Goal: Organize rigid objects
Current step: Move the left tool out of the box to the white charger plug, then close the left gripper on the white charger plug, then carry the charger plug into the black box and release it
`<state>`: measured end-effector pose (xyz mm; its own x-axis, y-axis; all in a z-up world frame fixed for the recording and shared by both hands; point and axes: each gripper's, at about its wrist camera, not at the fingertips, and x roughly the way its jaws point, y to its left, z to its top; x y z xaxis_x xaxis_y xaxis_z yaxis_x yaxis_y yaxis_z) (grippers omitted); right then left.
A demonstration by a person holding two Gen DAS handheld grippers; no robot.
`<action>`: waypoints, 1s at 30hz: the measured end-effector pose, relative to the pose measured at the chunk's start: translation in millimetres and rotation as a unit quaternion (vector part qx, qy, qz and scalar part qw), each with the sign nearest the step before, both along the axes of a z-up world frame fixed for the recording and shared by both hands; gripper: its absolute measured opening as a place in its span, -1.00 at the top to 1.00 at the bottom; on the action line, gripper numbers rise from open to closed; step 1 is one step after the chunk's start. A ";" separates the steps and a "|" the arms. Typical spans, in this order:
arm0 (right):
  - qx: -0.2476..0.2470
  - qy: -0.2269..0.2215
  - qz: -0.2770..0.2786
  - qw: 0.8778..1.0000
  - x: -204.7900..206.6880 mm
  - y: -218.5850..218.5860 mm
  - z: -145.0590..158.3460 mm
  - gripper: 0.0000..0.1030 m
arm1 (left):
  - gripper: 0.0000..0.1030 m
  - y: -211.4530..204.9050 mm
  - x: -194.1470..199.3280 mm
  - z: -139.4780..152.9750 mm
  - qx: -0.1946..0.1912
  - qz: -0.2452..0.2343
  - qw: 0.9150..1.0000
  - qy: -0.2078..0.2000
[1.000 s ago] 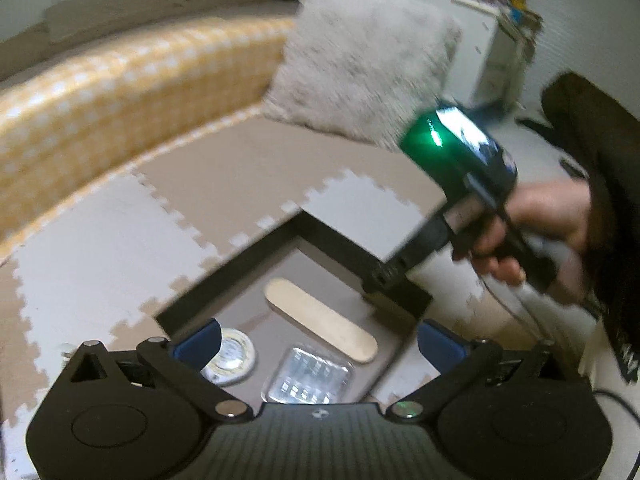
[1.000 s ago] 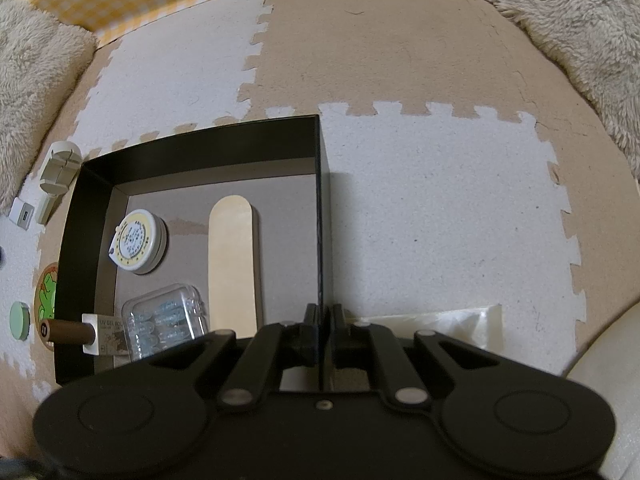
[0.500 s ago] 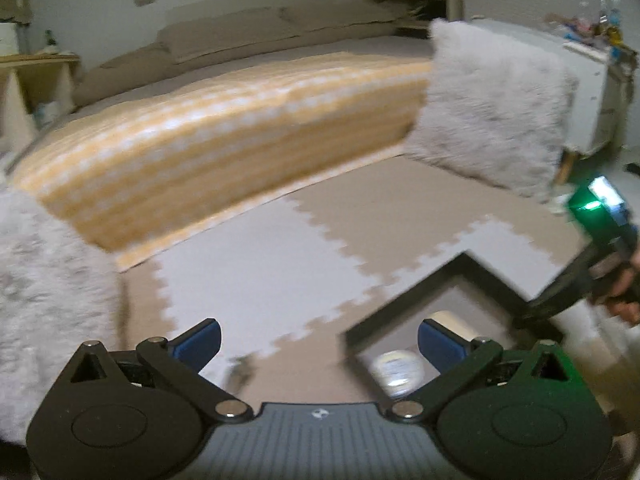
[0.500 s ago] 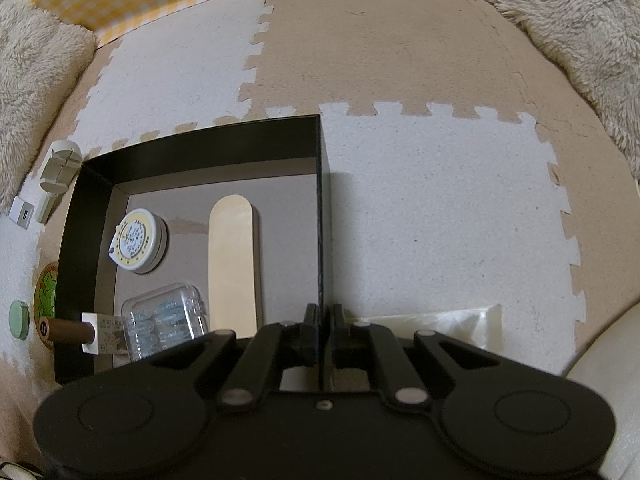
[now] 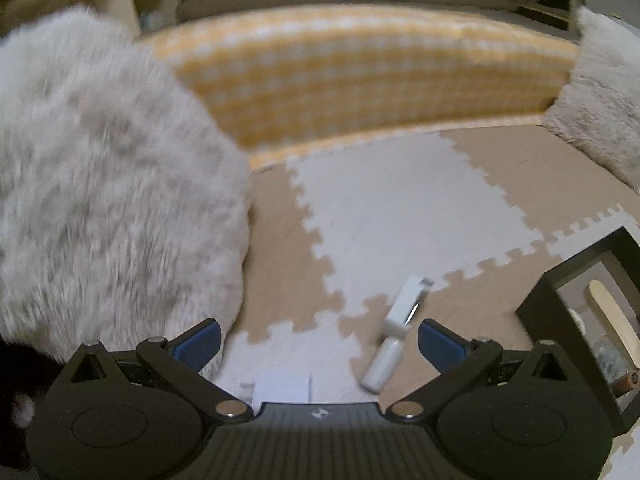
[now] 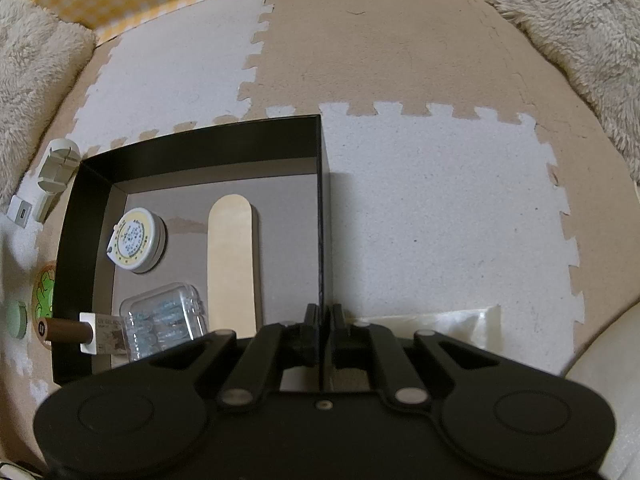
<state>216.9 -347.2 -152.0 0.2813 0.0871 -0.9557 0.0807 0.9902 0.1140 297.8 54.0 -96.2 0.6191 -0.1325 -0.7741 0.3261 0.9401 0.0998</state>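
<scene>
My right tongs [image 6: 320, 320] are pressed together on the right wall of the black box [image 6: 320, 160], pinching that thin wall near its front corner to steady it. My left tongs [image 5: 318, 340] are spread wide and empty, pointing down at the mat [image 5: 400, 208] to the left of the box.

Inside the box lie a wooden stick [image 6: 231, 256] down the middle, a round tape [image 6: 136, 239] by the left wall, a clear case [image 6: 164, 320] near the front-left corner, and a brown tube [image 6: 66, 331] that pokes out over the left wall. On the mat just outside the box's far-left corner lie a white clip [image 5: 402, 312] and a small white cube [image 5: 283, 387]; a green disc [image 6: 16, 319] and a frog coaster [image 6: 44, 292] sit along the left wall's outer side.

My guess is the clip comes next. It lies slanted between my left fingers, nearer the right one, so closing from here could nudge it away instead of catching it. The view is blurred, so my aim may be off. The cube is close enough to get swept along. If I pull with the right tongs, the light box could tip or slide, and the overhanging tube could roll out.
</scene>
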 end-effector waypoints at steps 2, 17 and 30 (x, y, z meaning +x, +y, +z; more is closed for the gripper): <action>-0.001 0.001 0.000 1.000 0.3 0.2 -0.2 0.90 | -1.00 10.0 6.5 -10.6 -0.003 0.013 1.000 0.016; -0.005 0.005 0.004 1.000 1.5 2.4 -2.9 0.90 | -1.00 35.2 21.5 -74.9 0.038 0.052 0.997 0.051; -0.007 0.007 0.006 1.000 2.1 3.0 -3.9 0.90 | -0.20 37.8 27.8 -84.0 0.025 0.047 0.995 0.089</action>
<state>219.0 -344.1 -155.9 0.2672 0.0765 -0.9606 0.0698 0.9927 0.0985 325.7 91.8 -180.2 0.4797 -0.0391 -0.8766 0.2539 0.9624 0.0961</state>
